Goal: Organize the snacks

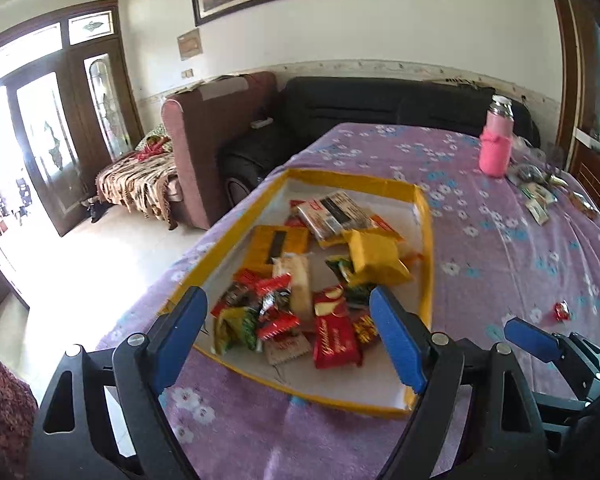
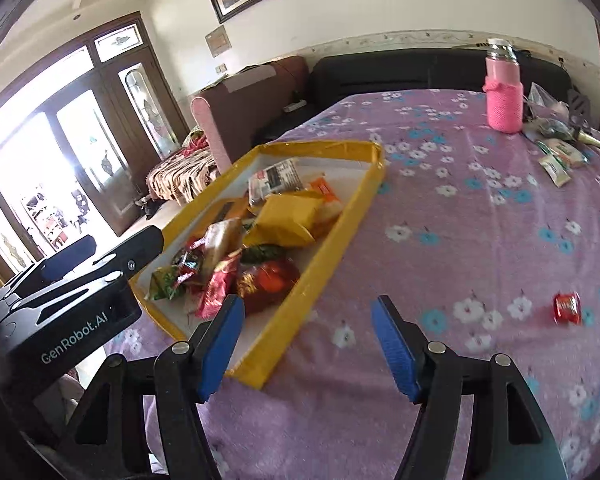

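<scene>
A shallow white tray with a yellow rim (image 1: 425, 240) lies on the purple flowered cloth and holds several snack packets, among them a yellow packet (image 1: 376, 256) and a red biscuit packet (image 1: 334, 332). My left gripper (image 1: 288, 304) hovers open over the tray's near end with nothing between its fingers. My right gripper (image 2: 308, 308) is open too, above the tray's near right corner (image 2: 256, 376) and the cloth, holding nothing. A small red wrapped candy (image 2: 567, 308) lies loose on the cloth to the right. More small packets (image 2: 560, 160) sit at the far right.
A pink sleeved bottle (image 2: 504, 100) stands at the table's far right beside a clutter of wrappers. The table's left edge (image 1: 204, 248) drops to the floor. Behind it are a brown sofa (image 1: 204, 140) and a black sofa (image 1: 380, 100), with glass doors at left.
</scene>
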Demonstrator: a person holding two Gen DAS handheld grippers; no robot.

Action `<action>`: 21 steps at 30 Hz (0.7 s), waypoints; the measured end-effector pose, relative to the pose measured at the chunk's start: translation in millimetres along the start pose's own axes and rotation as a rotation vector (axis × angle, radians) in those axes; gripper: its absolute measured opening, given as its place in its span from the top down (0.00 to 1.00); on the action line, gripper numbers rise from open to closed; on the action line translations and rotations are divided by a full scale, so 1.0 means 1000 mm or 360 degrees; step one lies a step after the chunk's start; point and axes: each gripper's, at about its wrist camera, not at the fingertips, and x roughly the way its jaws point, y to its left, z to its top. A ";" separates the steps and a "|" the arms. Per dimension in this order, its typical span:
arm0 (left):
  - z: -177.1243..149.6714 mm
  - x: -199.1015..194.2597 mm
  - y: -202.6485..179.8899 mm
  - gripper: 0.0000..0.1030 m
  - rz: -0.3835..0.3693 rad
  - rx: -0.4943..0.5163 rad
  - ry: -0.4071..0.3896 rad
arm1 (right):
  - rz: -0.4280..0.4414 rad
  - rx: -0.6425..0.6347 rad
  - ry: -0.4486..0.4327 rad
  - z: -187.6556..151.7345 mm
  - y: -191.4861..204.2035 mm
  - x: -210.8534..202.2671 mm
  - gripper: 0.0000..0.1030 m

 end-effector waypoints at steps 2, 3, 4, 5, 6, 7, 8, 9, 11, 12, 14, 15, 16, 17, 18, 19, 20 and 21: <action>-0.001 0.000 -0.004 0.18 -0.0017 0.0006 0.0017 | -0.0003 0.0005 -0.0007 -0.003 -0.002 -0.003 0.34; -0.001 0.000 -0.005 0.18 -0.0027 0.0005 0.0026 | -0.0005 0.0007 -0.0012 -0.004 -0.003 -0.004 0.34; -0.001 0.001 -0.007 0.18 -0.0037 0.0004 0.0039 | -0.0005 0.0008 -0.0018 -0.004 -0.005 -0.006 0.33; -0.002 0.001 -0.007 0.18 -0.0046 0.0000 0.0052 | -0.0006 0.0006 -0.0021 -0.005 -0.005 -0.007 0.33; -0.002 0.002 -0.008 0.18 -0.0051 -0.0004 0.0062 | -0.0009 0.0001 -0.0022 -0.005 -0.004 -0.008 0.33; -0.003 0.002 -0.009 0.18 -0.0055 -0.0007 0.0070 | -0.0010 -0.0006 -0.0024 -0.006 -0.004 -0.008 0.33; -0.003 0.003 -0.010 0.18 -0.0055 -0.0006 0.0074 | -0.0010 -0.0011 -0.0026 -0.006 -0.003 -0.009 0.33; -0.003 0.003 -0.010 0.18 -0.0053 -0.0007 0.0079 | -0.0010 -0.0016 -0.0027 -0.006 -0.002 -0.009 0.33; -0.004 0.003 -0.009 0.18 -0.0056 -0.0011 0.0083 | -0.0007 -0.0024 -0.0026 -0.007 -0.001 -0.009 0.32; -0.004 0.003 -0.009 0.18 -0.0058 -0.0011 0.0083 | -0.0007 -0.0028 -0.0026 -0.007 0.000 -0.010 0.32; -0.003 0.004 -0.010 0.18 -0.0060 -0.0004 0.0089 | -0.0013 -0.0038 -0.0026 -0.008 0.002 -0.009 0.32; -0.003 0.003 -0.009 0.18 -0.0059 -0.0002 0.0089 | -0.0018 -0.0043 -0.0025 -0.009 0.003 -0.008 0.32; -0.003 0.003 -0.009 0.18 -0.0059 -0.0004 0.0084 | -0.0020 -0.0042 -0.0024 -0.009 0.004 -0.008 0.32; -0.003 0.003 -0.007 0.18 -0.0059 -0.0010 0.0078 | -0.0018 -0.0036 -0.0023 -0.009 0.004 -0.007 0.31; -0.003 0.003 -0.006 0.18 -0.0059 -0.0016 0.0070 | -0.0015 -0.0034 -0.0022 -0.009 0.005 -0.006 0.31; -0.003 0.003 -0.004 0.18 -0.0058 -0.0028 0.0060 | -0.0013 -0.0035 -0.0019 -0.010 0.006 -0.005 0.31; -0.003 0.003 -0.002 0.18 -0.0053 -0.0041 0.0051 | -0.0015 -0.0041 -0.0019 -0.011 0.008 -0.004 0.31; -0.003 0.004 0.000 0.18 -0.0050 -0.0053 0.0044 | -0.0024 -0.0052 -0.0023 -0.012 0.009 -0.002 0.31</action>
